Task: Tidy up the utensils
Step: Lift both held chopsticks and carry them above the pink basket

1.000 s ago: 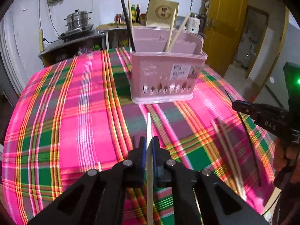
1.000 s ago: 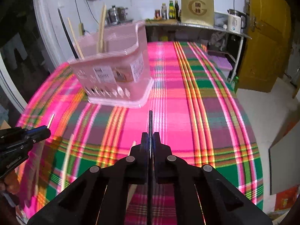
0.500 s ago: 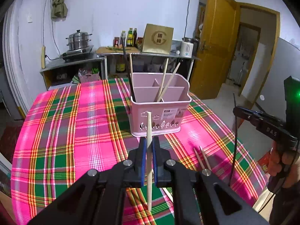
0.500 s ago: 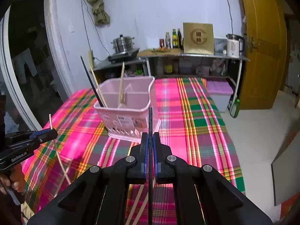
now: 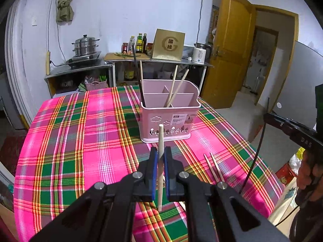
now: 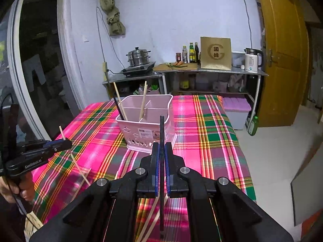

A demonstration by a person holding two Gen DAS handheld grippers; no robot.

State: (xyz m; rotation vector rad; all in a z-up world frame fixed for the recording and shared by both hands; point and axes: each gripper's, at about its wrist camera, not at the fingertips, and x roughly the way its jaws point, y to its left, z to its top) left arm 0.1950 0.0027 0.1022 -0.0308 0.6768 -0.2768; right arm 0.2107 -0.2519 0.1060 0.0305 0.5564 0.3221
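Left gripper (image 5: 160, 157) is clamped on a pale wooden chopstick (image 5: 160, 141), right gripper (image 6: 161, 155) on a thin black chopstick (image 6: 162, 129), each upright between its fingers so it can likely drop in end-first. Pink plastic divided utensil basket (image 5: 167, 121) sits ahead of both fingertips on the plaid tablecloth (image 5: 80, 141); two more wooden chopsticks (image 5: 214, 167) lie just right of the left fingers.

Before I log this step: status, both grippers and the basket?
Left gripper shut on wooden chopstick. Right gripper shut on black chopstick. Pink basket ahead, nothing blocking.
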